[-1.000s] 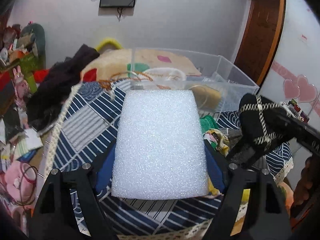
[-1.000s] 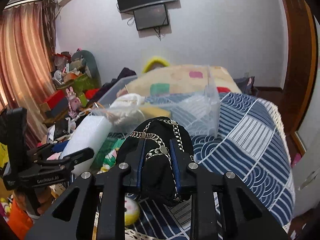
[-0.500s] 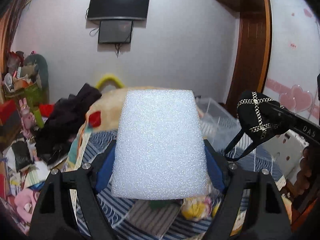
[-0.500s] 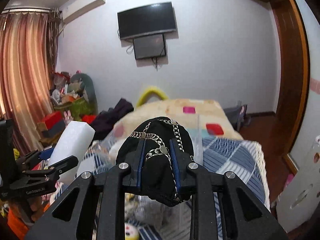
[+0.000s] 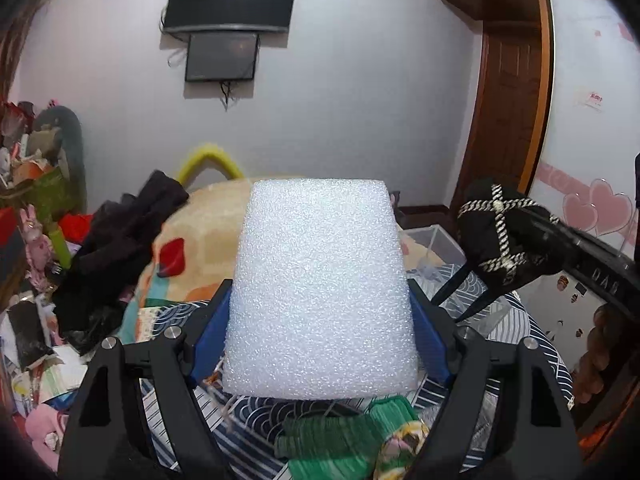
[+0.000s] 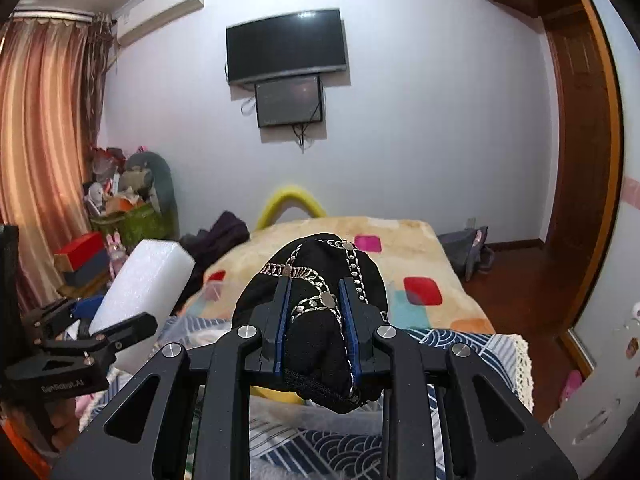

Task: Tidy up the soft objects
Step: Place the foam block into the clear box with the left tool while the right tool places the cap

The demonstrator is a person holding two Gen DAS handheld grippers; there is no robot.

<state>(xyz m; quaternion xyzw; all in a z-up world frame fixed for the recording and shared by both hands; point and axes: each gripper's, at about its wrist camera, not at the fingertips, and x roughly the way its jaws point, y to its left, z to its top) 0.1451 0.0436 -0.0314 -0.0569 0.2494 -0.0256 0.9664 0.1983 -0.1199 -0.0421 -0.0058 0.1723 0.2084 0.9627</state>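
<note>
My left gripper [image 5: 320,320] is shut on a white foam block [image 5: 320,292] and holds it up in the air above the bed. The block also shows in the right wrist view [image 6: 144,280], at the left. My right gripper [image 6: 316,320] is shut on a black pouch with a silver chain [image 6: 320,308], also held aloft. The pouch shows in the left wrist view [image 5: 504,236], to the right of the foam. A clear plastic bin [image 5: 436,240] peeks out behind the foam, mostly hidden.
A blue patterned cloth [image 5: 256,440] covers the surface below, with a green cloth item [image 5: 340,444] on it. A blanket with coloured patches [image 6: 400,264] covers the bed. Dark clothes [image 5: 116,248] are piled at the left, beside clutter [image 5: 32,184].
Both grippers have risen and tilted up from above the bin, carrying the foam block and the pouch. The bin has dropped mostly out of sight.
</note>
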